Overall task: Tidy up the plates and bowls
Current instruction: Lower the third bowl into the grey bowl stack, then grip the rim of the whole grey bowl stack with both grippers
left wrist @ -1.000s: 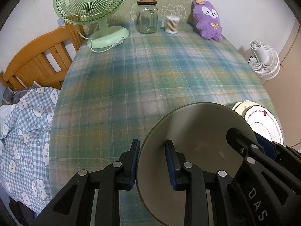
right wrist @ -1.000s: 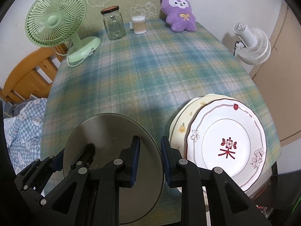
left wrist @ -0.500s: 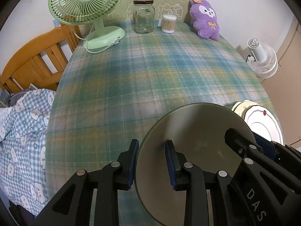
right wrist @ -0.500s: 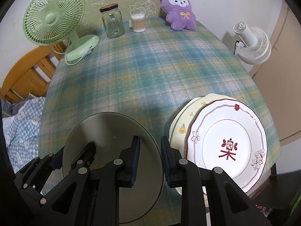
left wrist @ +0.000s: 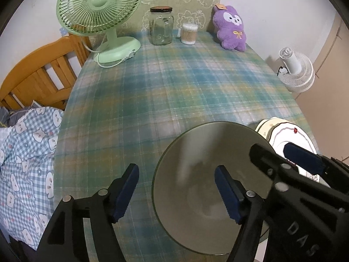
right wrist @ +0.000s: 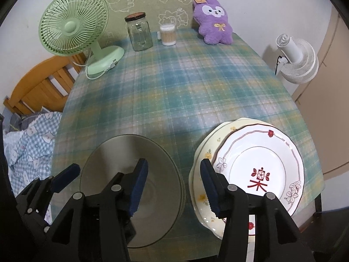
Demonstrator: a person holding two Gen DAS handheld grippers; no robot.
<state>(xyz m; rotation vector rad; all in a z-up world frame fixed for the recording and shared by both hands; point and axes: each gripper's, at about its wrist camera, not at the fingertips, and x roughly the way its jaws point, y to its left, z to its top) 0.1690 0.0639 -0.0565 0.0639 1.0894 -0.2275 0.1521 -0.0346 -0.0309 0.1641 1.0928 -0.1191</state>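
The grey-green bowl (right wrist: 130, 187) sits on the plaid tablecloth (right wrist: 174, 91), just left of the stacked plates (right wrist: 257, 170) — a white red-patterned plate on a cream floral one. The left gripper (left wrist: 176, 193) stands wide open, its jaws straddling the bowl's left rim, gripping nothing. The right gripper (right wrist: 174, 185) is also spread wide and empty, over the gap between bowl and plates — one finger above the bowl.
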